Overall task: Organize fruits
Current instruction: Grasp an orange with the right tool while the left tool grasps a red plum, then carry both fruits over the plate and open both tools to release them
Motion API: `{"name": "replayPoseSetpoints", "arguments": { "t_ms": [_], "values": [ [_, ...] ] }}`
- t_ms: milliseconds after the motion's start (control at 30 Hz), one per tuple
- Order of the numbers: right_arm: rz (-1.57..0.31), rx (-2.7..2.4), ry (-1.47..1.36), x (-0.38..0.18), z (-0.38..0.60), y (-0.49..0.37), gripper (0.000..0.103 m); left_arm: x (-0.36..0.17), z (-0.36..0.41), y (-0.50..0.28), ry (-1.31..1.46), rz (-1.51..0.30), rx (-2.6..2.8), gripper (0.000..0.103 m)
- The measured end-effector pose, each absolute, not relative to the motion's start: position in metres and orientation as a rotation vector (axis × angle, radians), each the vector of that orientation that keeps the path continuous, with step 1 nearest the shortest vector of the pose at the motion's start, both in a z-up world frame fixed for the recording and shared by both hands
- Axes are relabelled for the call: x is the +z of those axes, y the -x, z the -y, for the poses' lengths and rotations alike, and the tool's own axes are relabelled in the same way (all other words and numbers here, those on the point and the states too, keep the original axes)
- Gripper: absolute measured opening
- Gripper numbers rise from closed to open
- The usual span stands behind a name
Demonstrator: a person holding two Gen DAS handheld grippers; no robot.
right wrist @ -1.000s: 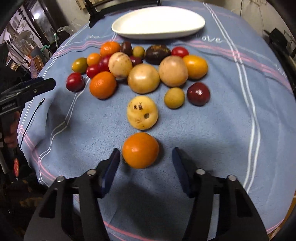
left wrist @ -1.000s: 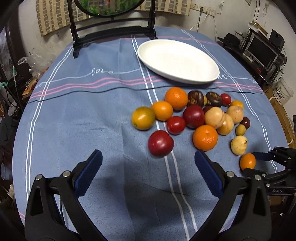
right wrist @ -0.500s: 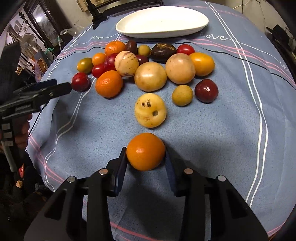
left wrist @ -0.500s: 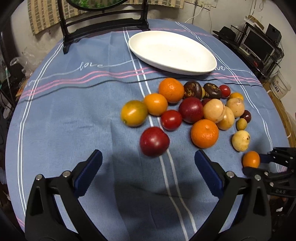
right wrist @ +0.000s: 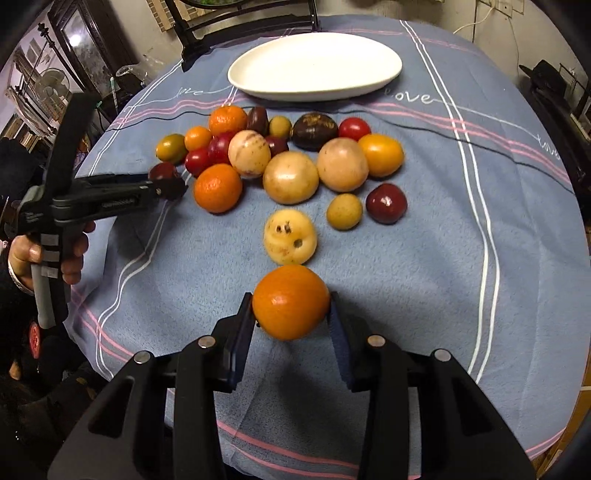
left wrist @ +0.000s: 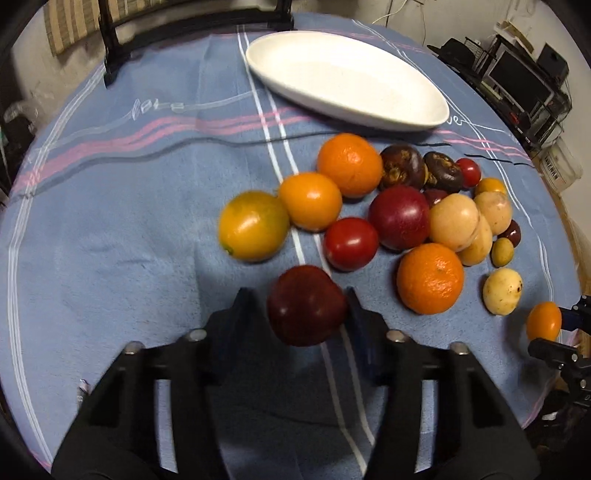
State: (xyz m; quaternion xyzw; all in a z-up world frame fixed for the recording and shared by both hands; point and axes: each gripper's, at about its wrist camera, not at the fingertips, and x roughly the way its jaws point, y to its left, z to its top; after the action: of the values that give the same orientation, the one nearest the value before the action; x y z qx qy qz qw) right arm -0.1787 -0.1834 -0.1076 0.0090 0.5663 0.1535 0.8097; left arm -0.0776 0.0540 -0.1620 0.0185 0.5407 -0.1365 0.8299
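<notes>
My left gripper (left wrist: pixel 301 308) is shut on a dark red plum (left wrist: pixel 306 304) at the near edge of the fruit pile. My right gripper (right wrist: pixel 291 314) is shut on a small orange (right wrist: pixel 291 301) and holds it just in front of a pale spotted fruit (right wrist: pixel 290 237). The same orange shows at the right edge of the left wrist view (left wrist: pixel 543 320). Several oranges, tomatoes, plums and pale fruits lie in a loose pile (right wrist: pixel 291 177) on the blue tablecloth. An empty white oval plate (right wrist: pixel 314 66) stands behind the pile.
A black chair (left wrist: pixel 192 22) stands behind the round table. The table's edge (right wrist: pixel 554 332) runs close on the right. Shelves with electronics (left wrist: pixel 524 81) stand to the far right. The hand on the left gripper (right wrist: pixel 48 251) shows at the left.
My left gripper moved forward and closed on the dark red plum. My right gripper closed on the small orange and lifted it slightly.
</notes>
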Motion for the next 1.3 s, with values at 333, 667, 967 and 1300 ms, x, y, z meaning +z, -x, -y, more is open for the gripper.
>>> {"name": "replayPoseSetpoints", "arguments": {
  "t_ms": [333, 667, 967, 1300],
  "values": [
    [-1.183, 0.365, 0.025, -0.099, 0.176, 0.168, 0.040, -0.140, -0.052, 0.094, -0.048, -1.137, -0.286, 0.040],
    [-1.074, 0.445, -0.008, -0.063, 0.177, 0.129, 0.040, -0.069, -0.039, 0.072, -0.007, -1.011, -0.290, 0.040],
    [-0.900, 0.431, 0.007, -0.009, 0.187, 0.067, 0.040, -0.007, 0.000, 0.020, -0.028, -0.907, -0.295, 0.040],
    [-0.853, 0.397, -0.037, 0.004, 0.210, 0.017, 0.040, -0.005, 0.028, -0.022, -0.048, -0.919, -0.266, 0.040]
  ]
}}
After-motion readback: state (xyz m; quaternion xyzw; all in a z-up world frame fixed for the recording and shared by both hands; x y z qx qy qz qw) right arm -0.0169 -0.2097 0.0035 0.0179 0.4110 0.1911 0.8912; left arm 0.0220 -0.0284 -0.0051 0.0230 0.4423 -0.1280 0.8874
